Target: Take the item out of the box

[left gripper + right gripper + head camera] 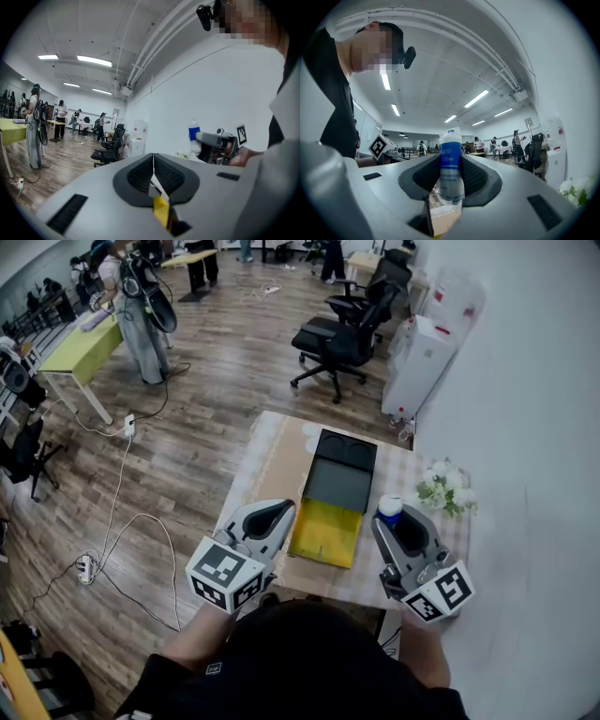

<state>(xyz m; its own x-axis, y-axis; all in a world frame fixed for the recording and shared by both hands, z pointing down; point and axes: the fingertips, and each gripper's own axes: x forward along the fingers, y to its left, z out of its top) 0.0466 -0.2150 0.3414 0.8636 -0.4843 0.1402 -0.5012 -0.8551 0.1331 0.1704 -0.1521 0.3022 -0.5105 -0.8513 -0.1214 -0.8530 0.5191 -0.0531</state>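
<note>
At about 8 o'clock of the open box [328, 531] on the checked table [272, 470], the left gripper [279, 514] has its jaws pressed fully together with nothing between them. The box lies with its yellow flap toward the person and its dark tray beyond. At 3 o'clock of the box and outside it, the right gripper [394, 523] has its jaws set fairly wide and clamped on the upright blue-labelled bottle [390, 509], with white flowers [445, 488] at the bottle's 2 o'clock.
</note>
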